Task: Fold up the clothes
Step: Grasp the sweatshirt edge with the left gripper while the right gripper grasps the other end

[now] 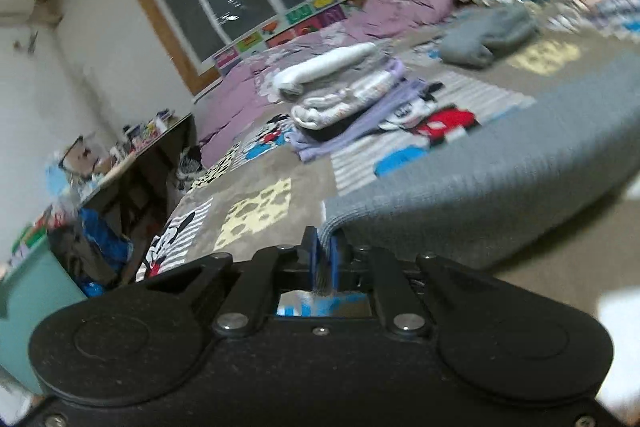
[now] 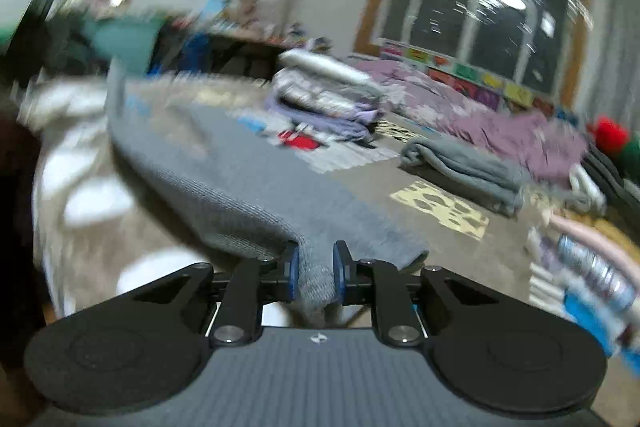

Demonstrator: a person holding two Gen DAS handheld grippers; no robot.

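A grey knit garment (image 1: 500, 171) is stretched over the patterned bed cover. My left gripper (image 1: 323, 251) is shut on one corner of it, the blue pads pinching the edge. In the right wrist view the same grey garment (image 2: 224, 167) runs away from my right gripper (image 2: 316, 267), which is shut on a bunched fold of it between the blue pads. Both views are blurred by motion.
A stack of folded clothes (image 1: 340, 95) (image 2: 324, 99) sits on the cartoon-print cover (image 1: 256, 211). A folded grey blanket (image 1: 484, 35) (image 2: 464, 167) and a purple quilt (image 1: 320, 39) lie behind. A cluttered desk (image 1: 132, 155) stands left. More clothes (image 2: 592, 259) are piled at right.
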